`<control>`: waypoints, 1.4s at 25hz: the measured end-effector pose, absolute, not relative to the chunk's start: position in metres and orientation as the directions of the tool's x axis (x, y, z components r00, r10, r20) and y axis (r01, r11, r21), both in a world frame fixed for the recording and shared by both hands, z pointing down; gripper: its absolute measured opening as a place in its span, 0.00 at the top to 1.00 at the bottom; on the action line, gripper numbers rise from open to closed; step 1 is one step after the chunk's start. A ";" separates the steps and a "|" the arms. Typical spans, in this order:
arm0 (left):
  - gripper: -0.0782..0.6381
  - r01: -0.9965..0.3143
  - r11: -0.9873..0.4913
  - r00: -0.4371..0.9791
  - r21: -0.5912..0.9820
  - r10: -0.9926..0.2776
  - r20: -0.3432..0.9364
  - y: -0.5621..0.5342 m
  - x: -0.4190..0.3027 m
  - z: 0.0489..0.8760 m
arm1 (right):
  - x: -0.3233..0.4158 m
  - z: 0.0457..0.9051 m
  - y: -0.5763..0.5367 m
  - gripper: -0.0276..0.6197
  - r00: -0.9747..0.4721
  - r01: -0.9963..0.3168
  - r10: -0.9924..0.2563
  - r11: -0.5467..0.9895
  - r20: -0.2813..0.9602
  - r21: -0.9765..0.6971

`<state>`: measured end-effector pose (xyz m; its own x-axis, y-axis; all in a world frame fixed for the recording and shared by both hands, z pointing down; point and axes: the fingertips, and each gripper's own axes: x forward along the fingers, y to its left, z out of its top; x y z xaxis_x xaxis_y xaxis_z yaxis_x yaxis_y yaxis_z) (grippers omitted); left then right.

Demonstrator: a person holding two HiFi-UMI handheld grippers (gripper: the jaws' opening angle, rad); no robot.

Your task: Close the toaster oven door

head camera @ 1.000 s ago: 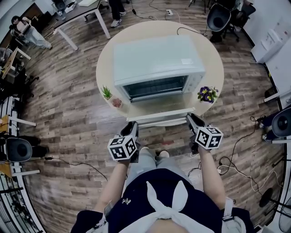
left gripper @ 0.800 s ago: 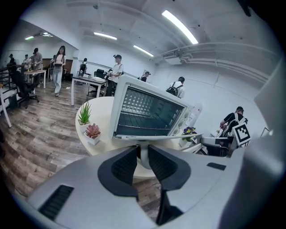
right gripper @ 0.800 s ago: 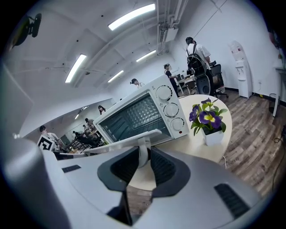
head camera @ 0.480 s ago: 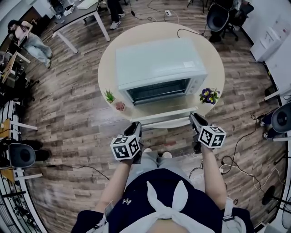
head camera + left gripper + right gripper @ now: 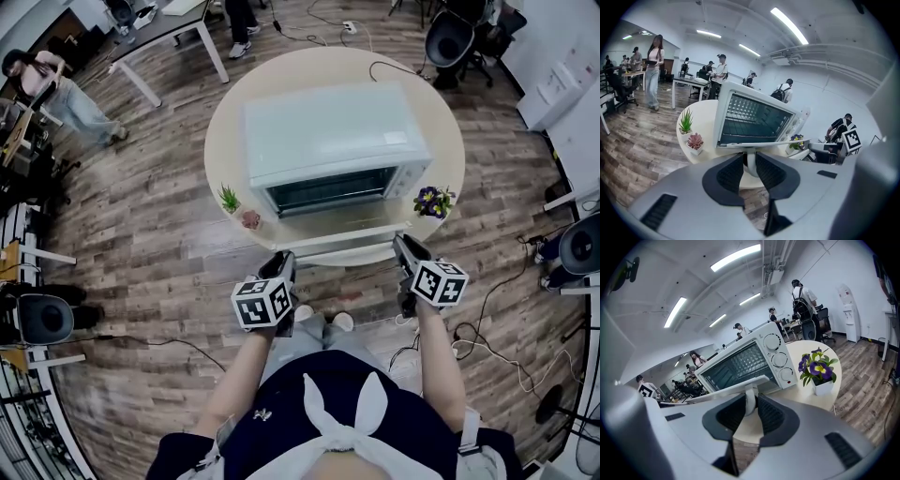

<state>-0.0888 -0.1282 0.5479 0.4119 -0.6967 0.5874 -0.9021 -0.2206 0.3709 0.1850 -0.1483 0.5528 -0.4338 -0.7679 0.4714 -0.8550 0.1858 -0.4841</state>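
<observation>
A white toaster oven (image 5: 333, 141) stands on a round cream table (image 5: 281, 84). Its glass door (image 5: 342, 242) hangs open, flat toward me over the table's near edge. My left gripper (image 5: 284, 258) holds the left end of the door handle (image 5: 347, 255), and my right gripper (image 5: 401, 242) holds the right end. In the left gripper view the left gripper (image 5: 750, 165) has a white handle post (image 5: 751, 159) pressed between its pads, under the door's edge (image 5: 759, 144). The right gripper view shows the right gripper (image 5: 750, 405) clamped the same way on the other handle post (image 5: 750, 397).
A green plant (image 5: 229, 198) and a pink succulent (image 5: 250, 219) sit left of the oven. A pot of purple flowers (image 5: 430, 201) sits right of it, close to the door's right end. Office chairs, desks, floor cables and people surround the table.
Both grippers stay on the handle and the door stays flat. Only the head view has drifted a little, and a person at the far left has walked.
</observation>
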 end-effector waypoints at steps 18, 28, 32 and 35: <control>0.76 -0.899 -0.221 0.413 0.378 -0.713 0.566 -0.138 -0.091 0.539 | 0.183 0.543 -0.157 0.82 -0.427 -0.851 -0.785 0.182 0.448 -0.493; 0.76 -0.904 -0.216 0.401 0.370 -0.731 0.553 -0.145 -0.092 0.534 | 0.183 0.537 -0.164 0.82 -0.439 -0.844 -0.784 0.192 0.439 -0.500; 0.76 -0.905 -0.217 0.399 0.367 -0.733 0.551 -0.147 -0.092 0.532 | 0.183 0.537 -0.166 0.82 -0.443 -0.841 -0.783 0.194 0.437 -0.505; 0.76 -0.905 -0.219 0.399 0.363 -0.731 0.553 -0.147 -0.092 0.532 | 0.182 0.536 -0.166 0.82 -0.444 -0.840 -0.782 0.194 0.436 -0.507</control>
<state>-0.0922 -0.1469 0.5317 0.3991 -0.7312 0.5532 -0.9055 -0.2192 0.3634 0.1824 -0.1665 0.5357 -0.4443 -0.7825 0.4363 -0.8399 0.1943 -0.5068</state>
